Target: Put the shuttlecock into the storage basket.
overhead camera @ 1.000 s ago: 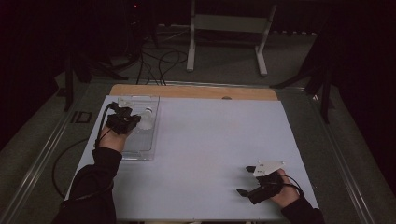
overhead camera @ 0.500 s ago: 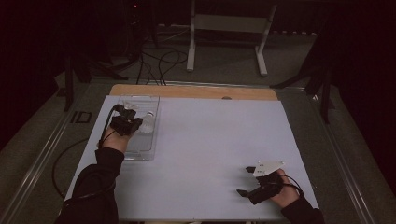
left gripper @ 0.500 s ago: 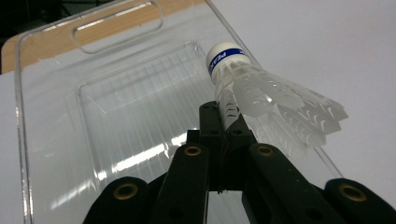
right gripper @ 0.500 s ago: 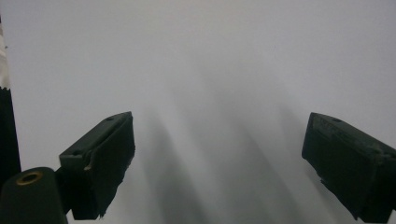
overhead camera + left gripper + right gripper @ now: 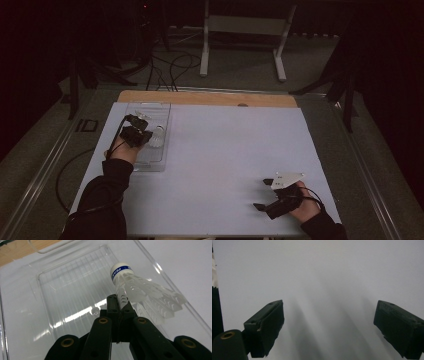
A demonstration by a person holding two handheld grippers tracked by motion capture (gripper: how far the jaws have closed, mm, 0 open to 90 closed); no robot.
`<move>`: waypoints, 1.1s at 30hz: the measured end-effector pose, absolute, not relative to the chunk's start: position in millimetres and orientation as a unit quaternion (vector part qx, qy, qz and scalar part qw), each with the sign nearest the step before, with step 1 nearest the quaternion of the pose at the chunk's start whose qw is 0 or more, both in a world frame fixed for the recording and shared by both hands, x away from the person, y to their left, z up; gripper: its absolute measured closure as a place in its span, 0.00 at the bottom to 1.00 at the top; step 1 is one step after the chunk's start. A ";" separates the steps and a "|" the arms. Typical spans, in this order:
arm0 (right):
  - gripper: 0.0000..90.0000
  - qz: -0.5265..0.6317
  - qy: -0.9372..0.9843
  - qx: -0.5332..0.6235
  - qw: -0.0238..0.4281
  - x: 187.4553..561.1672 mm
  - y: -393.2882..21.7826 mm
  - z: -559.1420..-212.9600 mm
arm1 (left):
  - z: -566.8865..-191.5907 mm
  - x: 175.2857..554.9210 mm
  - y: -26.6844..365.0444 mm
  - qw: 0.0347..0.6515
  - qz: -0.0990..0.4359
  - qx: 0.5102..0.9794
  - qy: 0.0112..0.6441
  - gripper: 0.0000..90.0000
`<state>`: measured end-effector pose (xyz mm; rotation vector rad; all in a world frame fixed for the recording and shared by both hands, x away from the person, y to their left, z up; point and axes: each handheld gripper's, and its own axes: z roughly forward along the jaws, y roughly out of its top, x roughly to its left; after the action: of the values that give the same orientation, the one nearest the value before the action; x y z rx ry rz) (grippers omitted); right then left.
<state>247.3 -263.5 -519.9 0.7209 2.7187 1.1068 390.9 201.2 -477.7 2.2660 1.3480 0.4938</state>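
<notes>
Shuttlecock (image 5: 140, 287): white feathers, white cork, blue band. Tray (image 5: 62, 290): clear, ribbed floor. Table sheet (image 5: 225, 165): pale grey-white. Both grippers' jaws: black.

High view: fixed overhead, facing forward-down over whole tabletop (image 5: 220, 150). Left gripper view: rides left hand-held gripper (image 5: 119, 305), close range above clear tray (image 5: 50, 285); tray shared with high view. Right gripper view: rides right hand-held gripper (image 5: 329, 322), close over bare tabletop.
</notes>
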 end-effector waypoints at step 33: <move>0.10 0.364 0.899 0.237 0.059 246.4 -263.8 -518.9 | -484.4 383.5 199.1 0.173 0.145 0.842 0.489 0.65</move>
<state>246.4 -263.8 -518.9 0.7175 2.7224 1.1013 383.5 199.1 -484.4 2.3895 1.3871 0.4124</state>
